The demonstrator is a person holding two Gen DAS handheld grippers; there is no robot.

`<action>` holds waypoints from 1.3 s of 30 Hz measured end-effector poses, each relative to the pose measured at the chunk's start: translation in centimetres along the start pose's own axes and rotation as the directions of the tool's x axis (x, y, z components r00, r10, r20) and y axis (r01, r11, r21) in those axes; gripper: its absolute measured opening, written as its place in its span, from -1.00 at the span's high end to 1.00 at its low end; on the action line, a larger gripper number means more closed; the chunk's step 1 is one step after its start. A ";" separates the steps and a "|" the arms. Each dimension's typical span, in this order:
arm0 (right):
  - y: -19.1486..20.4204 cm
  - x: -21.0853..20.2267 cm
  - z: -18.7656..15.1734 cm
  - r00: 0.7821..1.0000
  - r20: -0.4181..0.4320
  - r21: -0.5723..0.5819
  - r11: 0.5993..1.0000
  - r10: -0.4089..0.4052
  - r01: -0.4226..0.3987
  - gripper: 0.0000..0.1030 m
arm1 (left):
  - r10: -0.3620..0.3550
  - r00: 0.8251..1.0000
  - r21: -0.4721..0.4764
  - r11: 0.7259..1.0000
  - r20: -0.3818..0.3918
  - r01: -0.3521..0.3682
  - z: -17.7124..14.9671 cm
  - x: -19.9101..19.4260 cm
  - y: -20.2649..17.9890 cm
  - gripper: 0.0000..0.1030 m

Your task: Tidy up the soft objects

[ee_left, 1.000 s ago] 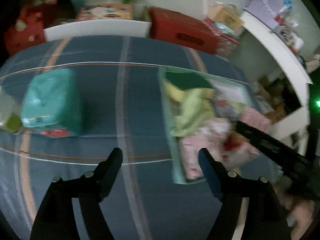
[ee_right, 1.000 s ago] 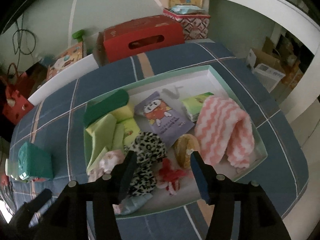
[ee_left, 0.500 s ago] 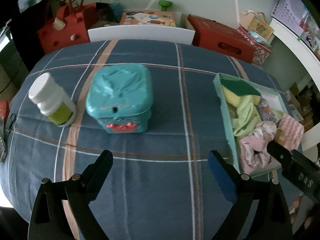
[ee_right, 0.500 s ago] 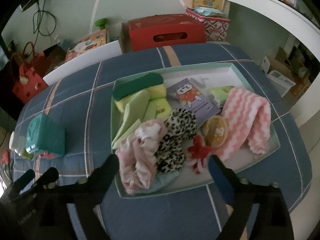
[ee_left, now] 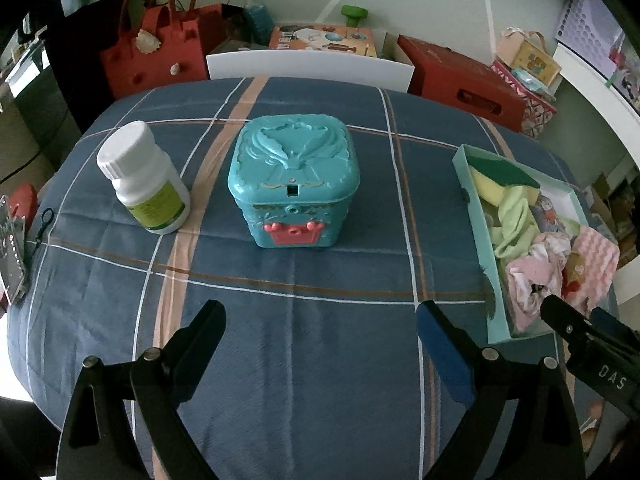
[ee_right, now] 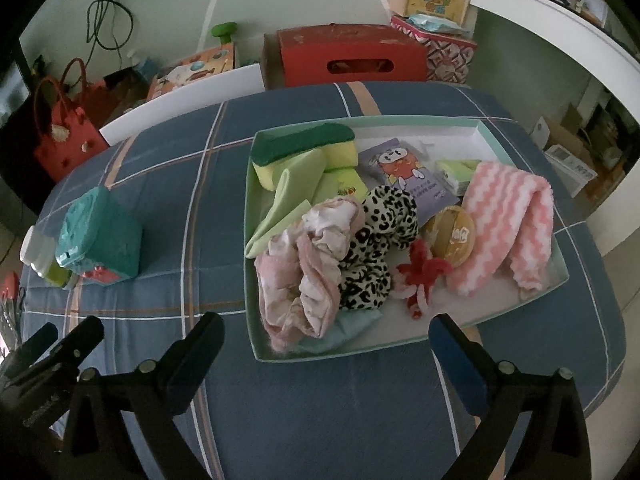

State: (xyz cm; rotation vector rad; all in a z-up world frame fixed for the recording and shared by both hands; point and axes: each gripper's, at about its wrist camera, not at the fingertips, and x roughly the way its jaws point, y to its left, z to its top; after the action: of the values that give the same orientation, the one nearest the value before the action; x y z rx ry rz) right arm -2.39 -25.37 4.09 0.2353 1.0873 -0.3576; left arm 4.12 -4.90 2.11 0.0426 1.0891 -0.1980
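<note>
On the checked counter (ee_right: 320,420) the soft things lie tangled in the tray (ee_right: 250,240), both my hand-held grippers, left (ee_left: 320,336) and right (ee_right: 326,344), wide open and empty, so I may lift several together.

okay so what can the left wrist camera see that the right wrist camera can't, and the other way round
Only the left wrist view shows the white bottle whole, upright beside the teal box, and that box's closed lid and pink clasp.

Only the right wrist view shows the tray in full: the leopard scrunchie, red bow, round gold packet and purple packet.

Both show the blue plaid cloth, the teal box, the green-topped sponge, the pink scrunchie, the pink wavy towel, and open, empty grippers.
</note>
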 end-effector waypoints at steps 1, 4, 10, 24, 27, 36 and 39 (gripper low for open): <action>0.0 0.0 0.0 1.000 0.000 -0.003 1.000 -0.002 0.002 -1.00 | 0.004 1.000 0.004 1.000 -0.004 -0.004 0.0 0.1 -0.1 -0.86; 0.1 0.0 -0.1 1.000 -0.001 -0.004 1.000 -0.006 0.006 -1.00 | 0.019 1.000 0.023 1.000 -0.012 -0.019 -0.1 0.2 -0.4 -0.86; 0.3 0.2 -0.1 1.000 -0.006 -0.011 1.000 -0.008 0.008 -1.00 | 0.029 0.999 0.043 0.999 -0.018 -0.028 -0.1 0.4 -0.9 -0.86; 0.5 0.4 -0.2 1.000 -0.010 -0.034 0.999 -0.011 0.010 -1.00 | 0.051 0.997 0.006 0.999 -0.059 -0.051 0.0 1.4 -0.4 -0.86; 0.5 0.4 -0.3 1.000 -0.009 -0.036 0.999 -0.013 0.013 -1.00 | 0.052 0.997 0.011 0.999 -0.065 -0.051 0.2 1.5 -0.4 -0.86; 0.4 0.5 -0.3 1.000 -0.010 -0.037 0.999 -0.018 0.018 -1.00 | 0.047 0.996 0.016 0.999 -0.076 -0.046 0.2 1.7 -0.6 -0.86; 0.4 0.5 -0.3 1.000 -0.010 -0.037 0.999 -0.018 0.018 -1.00 | 0.049 0.996 0.015 0.999 -0.076 -0.048 0.2 1.7 -0.5 -0.86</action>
State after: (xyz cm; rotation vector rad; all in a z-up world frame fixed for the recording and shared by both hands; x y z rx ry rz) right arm -2.28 -24.97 3.53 0.1950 1.1061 -0.3528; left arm 4.95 -5.66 0.68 0.0888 1.1619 -0.1604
